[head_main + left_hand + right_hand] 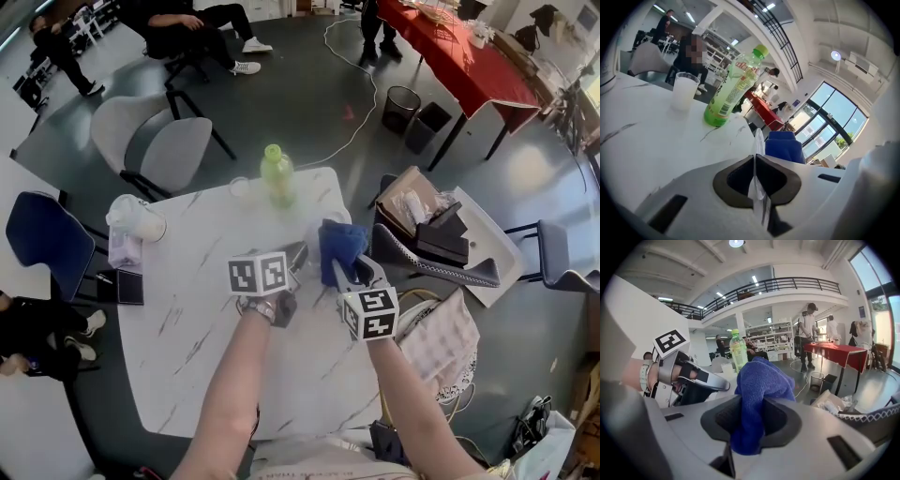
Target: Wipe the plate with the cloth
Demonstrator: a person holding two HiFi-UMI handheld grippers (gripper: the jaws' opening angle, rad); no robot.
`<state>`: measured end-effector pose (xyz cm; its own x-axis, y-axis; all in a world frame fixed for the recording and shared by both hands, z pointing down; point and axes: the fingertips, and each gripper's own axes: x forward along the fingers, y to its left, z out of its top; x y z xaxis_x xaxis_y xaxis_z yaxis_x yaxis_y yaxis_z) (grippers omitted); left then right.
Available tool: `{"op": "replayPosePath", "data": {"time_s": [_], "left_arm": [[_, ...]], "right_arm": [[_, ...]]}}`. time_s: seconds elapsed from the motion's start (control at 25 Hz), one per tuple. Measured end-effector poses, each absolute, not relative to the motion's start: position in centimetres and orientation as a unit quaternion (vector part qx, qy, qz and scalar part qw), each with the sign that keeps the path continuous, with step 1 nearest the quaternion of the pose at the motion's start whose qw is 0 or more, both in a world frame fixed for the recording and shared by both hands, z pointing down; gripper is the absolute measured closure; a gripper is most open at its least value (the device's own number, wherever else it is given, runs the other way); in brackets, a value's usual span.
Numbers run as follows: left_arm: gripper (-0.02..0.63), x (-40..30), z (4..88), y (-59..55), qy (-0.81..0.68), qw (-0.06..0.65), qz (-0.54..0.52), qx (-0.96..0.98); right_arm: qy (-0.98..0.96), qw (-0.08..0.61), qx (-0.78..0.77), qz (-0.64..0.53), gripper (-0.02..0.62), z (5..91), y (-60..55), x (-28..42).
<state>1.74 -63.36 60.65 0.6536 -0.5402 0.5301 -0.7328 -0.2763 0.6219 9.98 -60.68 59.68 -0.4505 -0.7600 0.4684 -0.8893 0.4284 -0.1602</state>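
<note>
Above the white marble table, my left gripper is shut on the rim of a thin, clear plate. In the left gripper view that plate shows edge-on, standing upright between the closed jaws of the left gripper. My right gripper is shut on a bunched blue cloth, held close to the plate's right side. The cloth bulges out of the jaws of the right gripper, and I also see the cloth just past the plate. Whether cloth and plate touch I cannot tell.
A green bottle and a clear plastic cup stand at the table's far edge. A white bundle and a dark phone lie at the left edge. Chairs ring the table; a loaded cardboard box sits right.
</note>
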Motion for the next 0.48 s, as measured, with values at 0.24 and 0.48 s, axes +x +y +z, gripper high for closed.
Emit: {"op": "replayPosePath", "data": {"time_s": [0.24, 0.48], "left_arm": [[0.589, 1.0, 57.3, -60.5, -0.408, 0.426, 0.074, 0.804], [0.589, 0.1, 53.8, -56.7, -0.410, 0.408, 0.046, 0.814]], "right_arm": [[-0.835, 0.141, 0.504, 0.169, 0.494, 55.2, -57.4, 10.6], [-0.845, 0.132, 0.502, 0.130, 0.495, 50.6, -53.9, 10.4]]}}
